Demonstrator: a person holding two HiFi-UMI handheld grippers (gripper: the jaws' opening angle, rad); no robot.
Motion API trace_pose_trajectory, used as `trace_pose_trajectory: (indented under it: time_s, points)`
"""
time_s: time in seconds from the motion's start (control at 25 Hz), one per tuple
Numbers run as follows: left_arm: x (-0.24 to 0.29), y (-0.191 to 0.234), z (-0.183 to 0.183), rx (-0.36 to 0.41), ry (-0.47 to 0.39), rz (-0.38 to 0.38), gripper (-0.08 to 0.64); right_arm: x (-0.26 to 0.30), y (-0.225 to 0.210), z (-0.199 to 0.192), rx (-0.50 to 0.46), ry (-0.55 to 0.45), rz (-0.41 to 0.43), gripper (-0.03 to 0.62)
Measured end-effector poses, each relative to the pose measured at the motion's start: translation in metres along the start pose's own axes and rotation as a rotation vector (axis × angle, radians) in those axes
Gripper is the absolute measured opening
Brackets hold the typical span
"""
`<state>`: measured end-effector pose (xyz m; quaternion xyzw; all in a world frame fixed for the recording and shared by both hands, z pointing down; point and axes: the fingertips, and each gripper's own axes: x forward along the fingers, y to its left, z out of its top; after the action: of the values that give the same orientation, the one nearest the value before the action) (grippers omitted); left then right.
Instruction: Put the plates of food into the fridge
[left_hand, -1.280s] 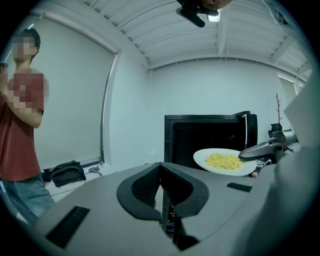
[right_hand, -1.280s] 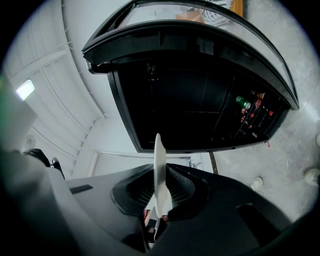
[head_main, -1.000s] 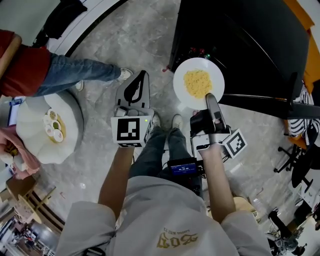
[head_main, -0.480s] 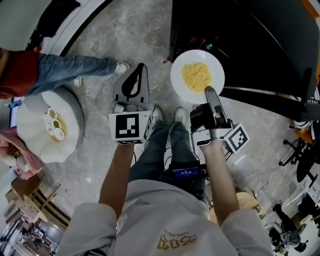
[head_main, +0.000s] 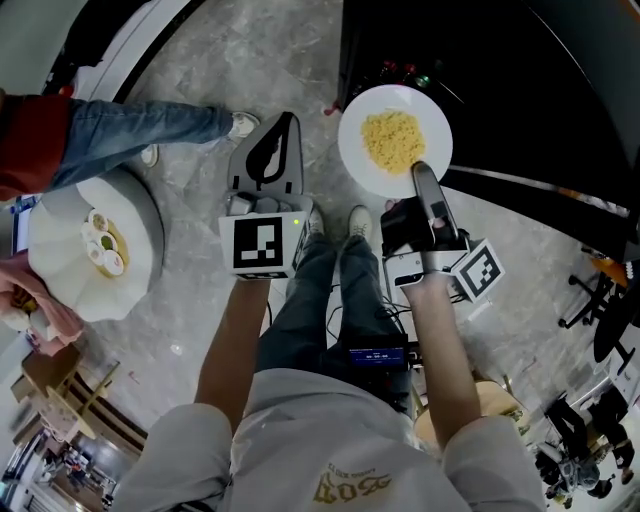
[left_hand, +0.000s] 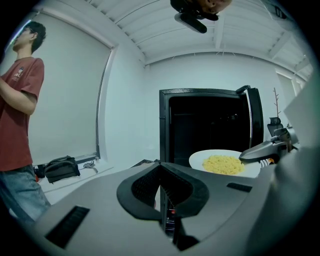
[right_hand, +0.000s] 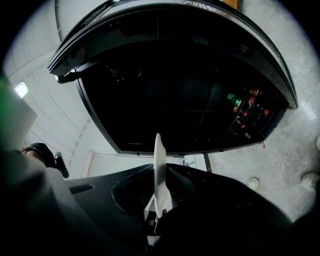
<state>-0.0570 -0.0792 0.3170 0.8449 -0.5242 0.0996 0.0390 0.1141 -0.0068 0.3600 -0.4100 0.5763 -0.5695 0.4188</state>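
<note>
While the right gripper (head_main: 424, 178) clamps the near rim of the white plate (head_main: 356, 150) of yellow food (head_main: 392, 140), the plate sits level at upper centre of the head view, before the dark open fridge (head_main: 520, 90). The left gripper (head_main: 278, 128), jaws together and holding nothing, hangs left of the plate.

White plate (head_main: 358, 166), yellow food (head_main: 392, 140), black fridge (head_main: 520, 90), grey veined floor (head_main: 250, 60).

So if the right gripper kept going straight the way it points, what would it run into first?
Nothing near: past the plate it grips, the right gripper faces the dark inside of the open fridge. The way looks free until some shelf or back wall, too dark to place.
</note>
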Motion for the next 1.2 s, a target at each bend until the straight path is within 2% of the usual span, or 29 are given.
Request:
trace_pose_trajectory:
  time_s: [0.32, 0.72, 0.96, 1.2]
  points:
    - [0.007, -0.004, -0.021, 0.004, 0.005, 0.019, 0.006, -0.003, -0.02, 0.002, 0.006, 0.026, -0.003, 0.051]
    - [0.03, 0.034, -0.057, -0.014, 0.026, 0.03, 0.006, 0.038, -0.054, -0.01, 0.005, 0.04, -0.023, 0.05]
    - [0.036, 0.031, -0.087, -0.024, 0.028, 0.038, 0.006, 0.038, -0.079, -0.009, 0.009, 0.045, -0.016, 0.049]
    - [0.039, 0.026, -0.092, -0.028, 0.026, 0.04, 0.006, 0.038, -0.086, -0.007, 0.008, 0.041, -0.02, 0.049]
